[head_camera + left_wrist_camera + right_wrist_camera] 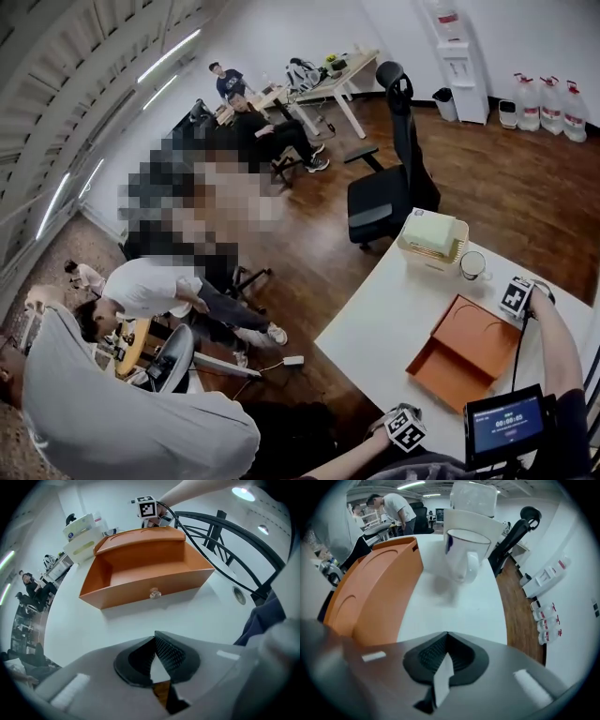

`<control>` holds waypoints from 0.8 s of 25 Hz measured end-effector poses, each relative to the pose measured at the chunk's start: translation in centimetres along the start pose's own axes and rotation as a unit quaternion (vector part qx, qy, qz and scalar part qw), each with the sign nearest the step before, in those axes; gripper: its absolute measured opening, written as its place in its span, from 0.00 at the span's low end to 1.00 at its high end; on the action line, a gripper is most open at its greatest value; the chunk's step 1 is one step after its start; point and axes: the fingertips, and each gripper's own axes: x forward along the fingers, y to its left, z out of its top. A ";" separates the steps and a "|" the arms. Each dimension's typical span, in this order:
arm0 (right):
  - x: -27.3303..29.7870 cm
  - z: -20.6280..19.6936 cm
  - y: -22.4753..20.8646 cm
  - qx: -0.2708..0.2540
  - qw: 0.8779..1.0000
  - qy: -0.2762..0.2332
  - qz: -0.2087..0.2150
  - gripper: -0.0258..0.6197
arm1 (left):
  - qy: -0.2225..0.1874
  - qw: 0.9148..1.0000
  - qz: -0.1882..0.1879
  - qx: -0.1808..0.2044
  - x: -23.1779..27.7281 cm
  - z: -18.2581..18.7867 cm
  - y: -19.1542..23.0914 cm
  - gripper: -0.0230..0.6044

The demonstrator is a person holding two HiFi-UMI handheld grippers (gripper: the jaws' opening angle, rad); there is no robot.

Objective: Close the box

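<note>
An orange box [476,330] lies on the white table [375,323], its drawer [439,362] slid out toward me. In the left gripper view the open drawer [140,571] is empty and shows a small round knob [153,593] on its front. My left gripper [154,640] is shut and holds nothing, a short way in front of that knob. My right gripper [446,638] is also shut and empty, at the far side of the box [370,588], apart from it. Its marker cube [146,508] shows behind the box.
A white mug [461,557] stands just past the right gripper, with a white basket [431,242] behind it. A black office chair [389,187] stands off the table's far edge. A small screen [506,422] sits near me. Several people are farther back in the room.
</note>
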 end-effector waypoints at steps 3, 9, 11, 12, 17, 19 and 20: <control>0.6 0.5 -0.1 -0.010 1.000 0.001 0.023 0.05 | 0.007 1.000 -0.001 0.003 0.2 -0.1 0.4 0.06; 1.0 0.6 0.3 -0.113 0.990 0.086 0.010 0.05 | 0.024 1.000 -0.010 -0.015 0.6 0.0 0.2 0.06; 1.7 0.1 0.6 -0.144 0.984 0.108 0.001 0.04 | 0.023 0.999 -0.007 -0.021 0.8 -0.2 -0.4 0.06; 2.0 0.3 0.6 -0.152 0.982 0.108 -0.004 0.04 | 0.022 1.000 -0.002 -0.019 0.8 -0.3 -0.2 0.06; 0.5 1.9 0.1 -0.127 0.986 0.104 -0.021 0.04 | 0.021 0.999 0.001 -0.029 -0.6 0.2 2.0 0.06; 0.8 1.1 0.0 -0.144 0.982 0.117 -0.025 0.04 | 0.020 0.998 -0.013 -0.051 -0.6 0.7 1.3 0.06; 1.5 0.8 0.0 -0.154 0.980 0.122 -0.024 0.04 | 0.019 0.998 -0.019 -0.059 -0.2 0.8 1.0 0.06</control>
